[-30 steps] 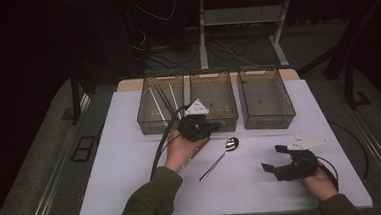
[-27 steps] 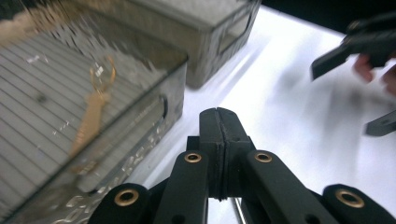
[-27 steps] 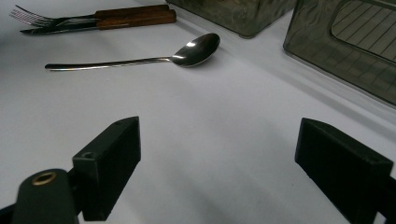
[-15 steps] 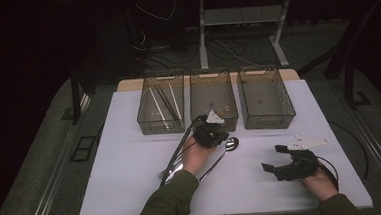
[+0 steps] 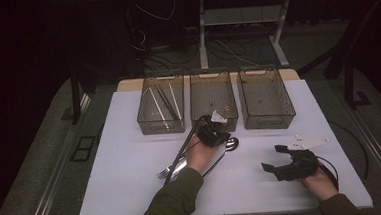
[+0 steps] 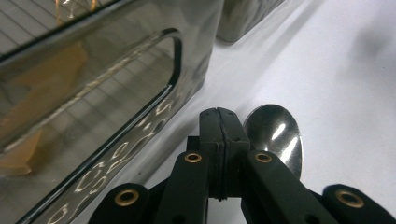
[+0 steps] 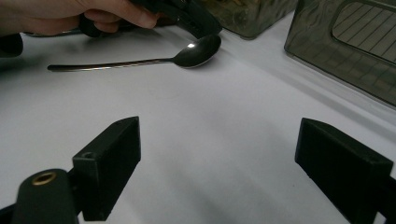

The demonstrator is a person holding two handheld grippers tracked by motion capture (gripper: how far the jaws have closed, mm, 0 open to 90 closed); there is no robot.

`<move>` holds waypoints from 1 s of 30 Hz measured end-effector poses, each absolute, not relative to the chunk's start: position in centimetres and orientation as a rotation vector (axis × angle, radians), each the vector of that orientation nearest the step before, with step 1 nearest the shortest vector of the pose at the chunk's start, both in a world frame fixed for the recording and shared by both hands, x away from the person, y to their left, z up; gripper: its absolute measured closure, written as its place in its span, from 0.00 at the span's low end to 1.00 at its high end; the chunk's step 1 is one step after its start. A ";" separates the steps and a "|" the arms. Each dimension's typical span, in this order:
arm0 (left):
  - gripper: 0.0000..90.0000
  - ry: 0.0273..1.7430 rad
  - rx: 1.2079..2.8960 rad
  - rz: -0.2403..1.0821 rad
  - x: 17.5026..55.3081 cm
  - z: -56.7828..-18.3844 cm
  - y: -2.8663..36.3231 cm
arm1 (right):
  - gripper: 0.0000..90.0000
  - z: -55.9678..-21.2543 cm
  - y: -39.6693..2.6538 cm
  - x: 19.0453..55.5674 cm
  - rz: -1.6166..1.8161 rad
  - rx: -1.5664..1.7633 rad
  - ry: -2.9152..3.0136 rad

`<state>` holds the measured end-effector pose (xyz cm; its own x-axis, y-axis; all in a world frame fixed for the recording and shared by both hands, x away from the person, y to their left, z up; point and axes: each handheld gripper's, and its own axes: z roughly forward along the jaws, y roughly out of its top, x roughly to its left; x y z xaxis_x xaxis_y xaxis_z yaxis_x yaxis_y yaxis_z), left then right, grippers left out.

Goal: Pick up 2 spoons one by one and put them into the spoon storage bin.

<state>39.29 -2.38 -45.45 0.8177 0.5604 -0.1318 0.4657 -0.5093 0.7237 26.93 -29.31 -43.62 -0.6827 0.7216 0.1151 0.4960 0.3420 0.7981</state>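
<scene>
The spoon (image 5: 226, 148) lies flat on the white table (image 5: 131, 156), its bowl just ahead of the left gripper (image 5: 215, 133) and its thin handle running back under that hand. The left gripper view brings the polished metal bowl (image 6: 275, 135) up close, a smooth oval with bright glints just right of the jaw tips; the jaws are pressed together with nothing between them and do not hold the spoon. The right gripper view gives the spoon (image 7: 140, 58) side-on, its whole length showing, with the left gripper (image 7: 196, 21) poised over the bowl. The high view alone adds a fork (image 5: 170, 170), metal too, lying just beside the left forearm, tines toward the near edge.

One spoon, one fork, three bins. The bins (image 5: 213, 98) stand in a row beyond the left gripper, boxy, of smoky see-through plastic with a ribbed floor and cut-out handles; the left bin (image 5: 161, 109) holds several thin sticks, too fine to count.

The right gripper (image 5: 277, 160) sits well off to the right of the spoon, its blocky black jaws (image 7: 219, 168) spread wide over bare table, empty.
</scene>
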 end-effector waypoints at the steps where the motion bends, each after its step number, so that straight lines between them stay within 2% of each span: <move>1: 0.99 0.745 2.199 0.151 39.3 -45.4 -2.4 | 0.16 -43.6 -29.3 26.9 1.256 1.093 2.350; 17: 0.99 0.644 2.214 0.079 38.2 -45.5 -4.1 | 0.16 -43.6 -29.3 27.0 1.255 1.093 2.352; 30: 0.99 0.495 2.290 0.009 35.9 -45.2 -6.4 | 0.16 -43.6 -29.3 27.0 1.254 1.091 2.352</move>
